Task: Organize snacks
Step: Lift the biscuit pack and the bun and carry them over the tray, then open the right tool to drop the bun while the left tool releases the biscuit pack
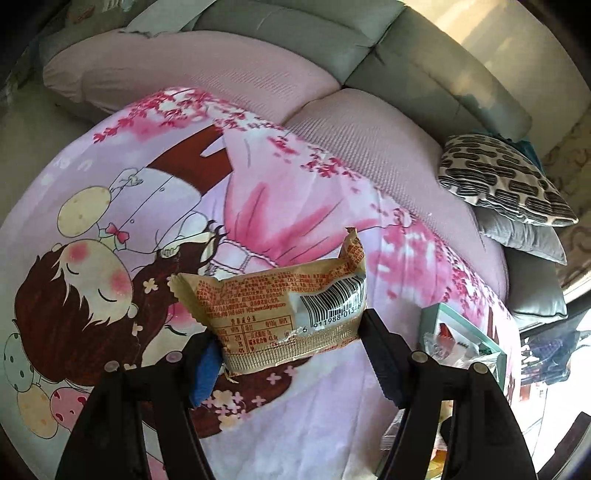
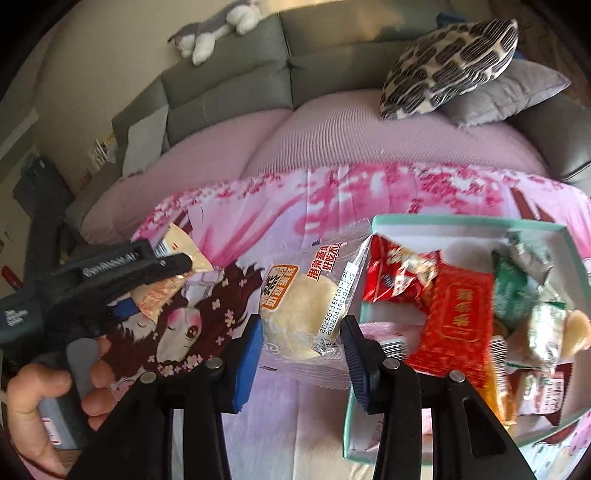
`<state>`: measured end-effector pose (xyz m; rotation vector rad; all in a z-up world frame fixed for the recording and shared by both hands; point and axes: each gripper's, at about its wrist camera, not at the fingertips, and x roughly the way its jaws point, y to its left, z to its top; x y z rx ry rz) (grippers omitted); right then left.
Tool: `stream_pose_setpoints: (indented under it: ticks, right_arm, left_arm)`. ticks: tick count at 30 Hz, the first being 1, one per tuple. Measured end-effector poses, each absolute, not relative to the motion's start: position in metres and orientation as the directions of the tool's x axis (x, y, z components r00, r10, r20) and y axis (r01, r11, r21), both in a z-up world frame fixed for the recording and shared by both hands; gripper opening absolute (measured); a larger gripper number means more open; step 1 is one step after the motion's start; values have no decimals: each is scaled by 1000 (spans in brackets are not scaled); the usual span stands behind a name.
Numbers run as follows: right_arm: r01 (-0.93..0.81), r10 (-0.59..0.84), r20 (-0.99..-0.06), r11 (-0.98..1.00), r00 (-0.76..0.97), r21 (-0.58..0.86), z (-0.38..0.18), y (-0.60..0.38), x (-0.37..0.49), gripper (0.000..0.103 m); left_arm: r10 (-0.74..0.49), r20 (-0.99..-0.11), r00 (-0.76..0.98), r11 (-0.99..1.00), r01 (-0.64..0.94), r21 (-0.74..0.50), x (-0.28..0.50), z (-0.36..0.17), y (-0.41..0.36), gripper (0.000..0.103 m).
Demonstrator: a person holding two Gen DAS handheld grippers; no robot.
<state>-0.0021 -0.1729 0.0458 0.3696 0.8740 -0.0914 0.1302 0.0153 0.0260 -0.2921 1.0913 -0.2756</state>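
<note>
My left gripper (image 1: 291, 354) is shut on a beige snack packet (image 1: 280, 306) with a barcode, held above the pink cartoon blanket (image 1: 258, 206). In the right wrist view that left gripper (image 2: 159, 291) shows at the left in a person's hand (image 2: 33, 417), with the beige packet (image 2: 183, 245) between its fingers. My right gripper (image 2: 303, 350) is shut on a clear-wrapped white steamed cake (image 2: 295, 314), its blue pads pressing both sides of the wrapper. Just right of it stands a teal box (image 2: 443, 222) holding several snacks, among them a red packet (image 2: 458, 321).
The teal box (image 1: 430, 314) shows at the right in the left wrist view. A grey sofa (image 2: 229, 85) with pink seat covers lies behind the blanket. A patterned cushion (image 2: 450, 62) and a grey cushion (image 2: 509, 96) sit at the back right. A plush toy (image 2: 218, 26) rests on the sofa back.
</note>
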Motion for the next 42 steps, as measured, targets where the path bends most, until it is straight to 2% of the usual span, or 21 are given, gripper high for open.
stream_pose_setpoints:
  ticks: [12,31,36,42]
  right_arm:
    - [278,31,-716,909,697,310,71,-207,-24,46]
    - [620,-283,-680,716,677,320,96,-352,-116,46]
    - [652,-310,-678,683,667,329,95,-371,-130,46]
    - [648,-267,-707,681,655,342,76,-380,-123,46]
  left_arm:
    - [-378,-795,474,925,165,-342,109,51,-10,72]
    - [-482,-785,390,848,434,-305,57,65,-111,72]
    - [-483,-800,357,825,493,-278,43,57,-142,72]
    - [-481,-813,327,805,533,-261,36,43,-166,72]
